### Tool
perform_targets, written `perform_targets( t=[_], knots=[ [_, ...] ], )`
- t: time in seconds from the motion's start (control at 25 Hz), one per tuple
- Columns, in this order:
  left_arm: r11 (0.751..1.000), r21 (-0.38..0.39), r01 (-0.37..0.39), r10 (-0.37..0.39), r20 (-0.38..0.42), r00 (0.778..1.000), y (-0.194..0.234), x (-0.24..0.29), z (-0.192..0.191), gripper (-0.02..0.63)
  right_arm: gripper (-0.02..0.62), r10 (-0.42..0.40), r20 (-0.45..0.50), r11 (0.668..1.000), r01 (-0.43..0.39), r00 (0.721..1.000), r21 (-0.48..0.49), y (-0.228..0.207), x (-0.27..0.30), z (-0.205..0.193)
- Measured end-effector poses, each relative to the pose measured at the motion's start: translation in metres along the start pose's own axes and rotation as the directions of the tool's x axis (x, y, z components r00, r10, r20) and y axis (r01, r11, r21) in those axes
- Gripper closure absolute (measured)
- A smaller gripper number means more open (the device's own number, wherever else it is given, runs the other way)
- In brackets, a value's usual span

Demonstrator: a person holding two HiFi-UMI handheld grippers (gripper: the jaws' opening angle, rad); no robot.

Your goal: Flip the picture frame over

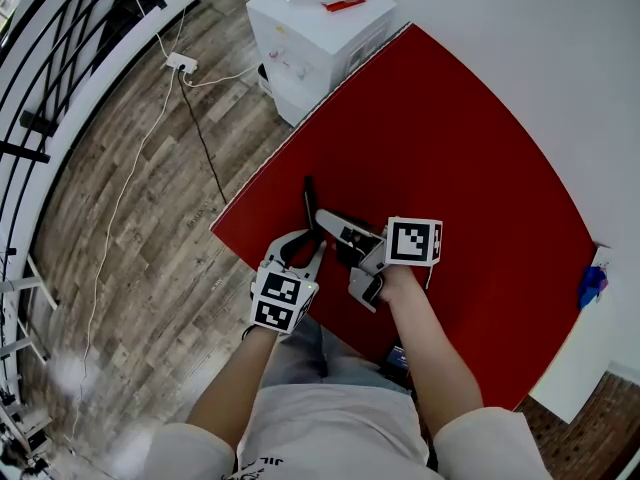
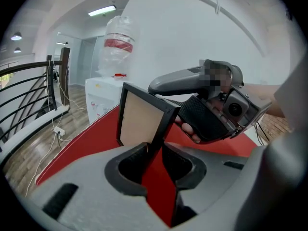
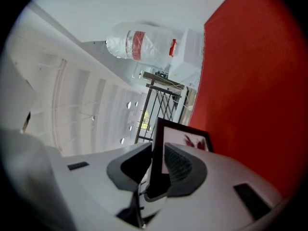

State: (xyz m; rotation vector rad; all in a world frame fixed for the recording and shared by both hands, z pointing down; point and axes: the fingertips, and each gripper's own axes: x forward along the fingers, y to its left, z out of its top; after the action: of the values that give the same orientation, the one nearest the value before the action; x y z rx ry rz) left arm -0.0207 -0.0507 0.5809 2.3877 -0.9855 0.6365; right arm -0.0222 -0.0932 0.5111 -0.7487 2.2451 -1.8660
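The black picture frame (image 1: 308, 204) stands on edge near the front left corner of the red table (image 1: 450, 168). Its tan back (image 2: 139, 121) faces the left gripper view, and its picture side (image 3: 185, 139) shows in the right gripper view. My right gripper (image 1: 324, 218) is shut on one edge of the frame (image 3: 158, 162), its body (image 2: 207, 112) reaching in from the right. My left gripper (image 1: 312, 246) meets the frame from below, and its jaws (image 2: 153, 150) are closed on the lower corner.
A white water dispenser (image 1: 320, 38) with a bottle on top stands beyond the table's far left corner. Cables and a power strip (image 1: 182, 63) lie on the wooden floor, and a black railing (image 1: 60, 78) runs at the left. A blue object (image 1: 592, 286) sits off the table's right edge.
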Motion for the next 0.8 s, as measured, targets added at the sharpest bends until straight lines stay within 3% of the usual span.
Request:
perform_targets(
  t=[0.08, 0.16, 0.4, 0.56, 0.72, 0.8],
  knots=[
    [1.0, 0.006, 0.002, -0.002, -0.001, 1.0, 0.0, 0.002, 0.001, 0.509, 0.529, -0.061, 0.002, 0.994, 0.061, 0.998, -0.09, 0.0, -0.005, 0.006],
    [1.0, 0.004, 0.007, -0.007, -0.005, 1.0, -0.001, 0.003, 0.001, 0.509, 0.528, -0.143, 0.02, 0.967, 0.144, 0.989, -0.21, 0.003, -0.012, 0.015],
    [1.0, 0.013, 0.001, -0.001, -0.003, 1.0, -0.002, 0.005, 0.004, 0.509, 0.487, -0.353, 0.005, 0.783, 0.298, 0.936, -0.546, 0.013, -0.004, 0.016],
    [1.0, 0.022, 0.007, -0.007, -0.004, 1.0, -0.004, 0.008, 0.002, 0.509, 0.474, -0.427, -0.018, 0.716, 0.326, 0.904, -0.617, 0.007, 0.003, 0.008],
    [1.0, 0.013, 0.021, -0.021, -0.019, 1.0, -0.007, 0.008, 0.002, 0.509, 0.477, -0.496, -0.01, 0.616, 0.344, 0.868, -0.709, 0.002, 0.003, 0.008],
    [1.0, 0.013, 0.028, -0.027, -0.019, 0.999, -0.008, 0.009, 0.003, 0.508, 0.486, -0.511, 0.009, 0.596, 0.363, 0.859, -0.716, 0.0, -0.001, 0.012]
  ],
)
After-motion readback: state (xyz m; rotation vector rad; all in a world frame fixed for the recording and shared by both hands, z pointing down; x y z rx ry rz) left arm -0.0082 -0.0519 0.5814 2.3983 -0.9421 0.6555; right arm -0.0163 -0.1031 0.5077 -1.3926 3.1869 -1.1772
